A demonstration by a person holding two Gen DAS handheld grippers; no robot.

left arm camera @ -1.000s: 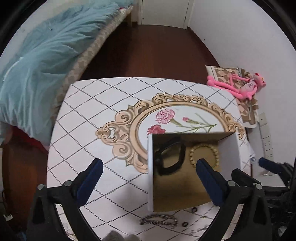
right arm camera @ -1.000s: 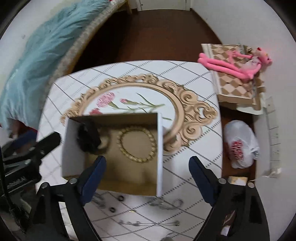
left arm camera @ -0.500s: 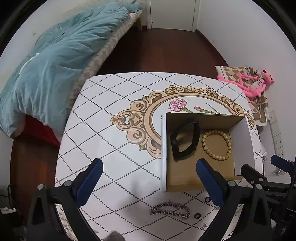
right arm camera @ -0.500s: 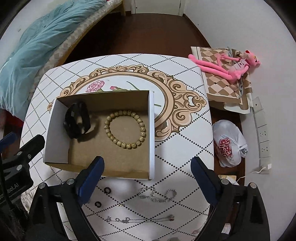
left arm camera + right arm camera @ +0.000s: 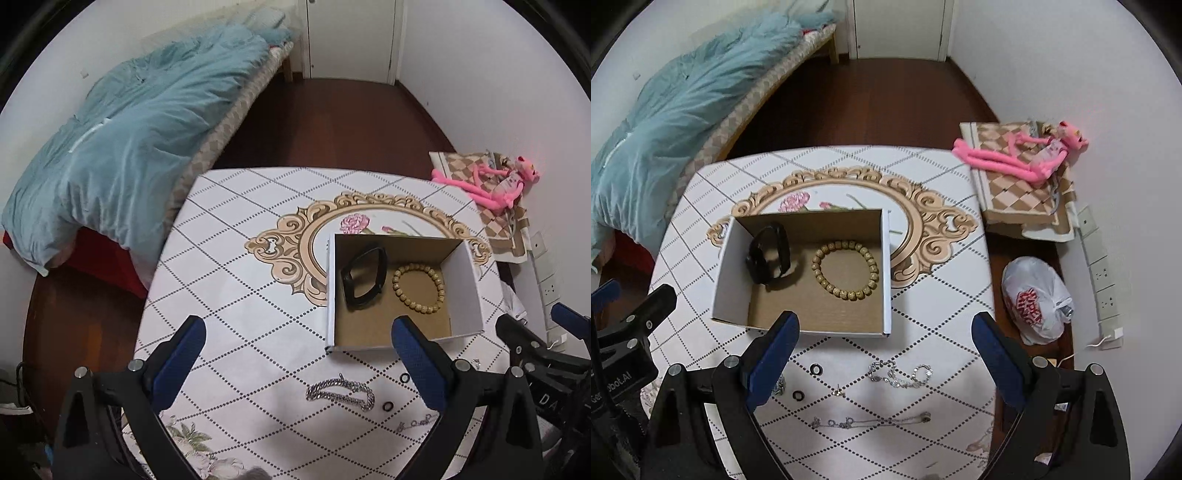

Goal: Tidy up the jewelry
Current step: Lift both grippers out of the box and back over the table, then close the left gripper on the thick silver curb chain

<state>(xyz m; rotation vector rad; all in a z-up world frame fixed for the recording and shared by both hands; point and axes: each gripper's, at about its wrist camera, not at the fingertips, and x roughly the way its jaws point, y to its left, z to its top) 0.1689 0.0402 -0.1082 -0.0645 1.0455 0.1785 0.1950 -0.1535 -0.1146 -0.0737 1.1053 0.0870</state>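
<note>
An open cardboard box (image 5: 886,280) (image 5: 466,291) stands on the patterned table. Inside lie a black band (image 5: 768,254) (image 5: 364,277) and a wooden bead bracelet (image 5: 845,270) (image 5: 419,288). In front of the box lie a thick silver chain (image 5: 340,391), small black rings (image 5: 815,369) (image 5: 404,377), a silver bracelet (image 5: 901,376), a small earring (image 5: 837,392) and a thin necklace (image 5: 871,421). My left gripper (image 5: 295,341) is open and empty, above the table left of the box. My right gripper (image 5: 886,334) is open and empty, above the loose jewelry.
A bed with a blue duvet (image 5: 122,147) stands left of the table. A pink plush toy (image 5: 1015,155) lies on a checkered box at the right. A white plastic bag (image 5: 1034,299) sits on the floor by wall sockets (image 5: 1104,269).
Both grippers have pulled up and back from the box, so more of the table and room shows. The box's contents have not moved.
</note>
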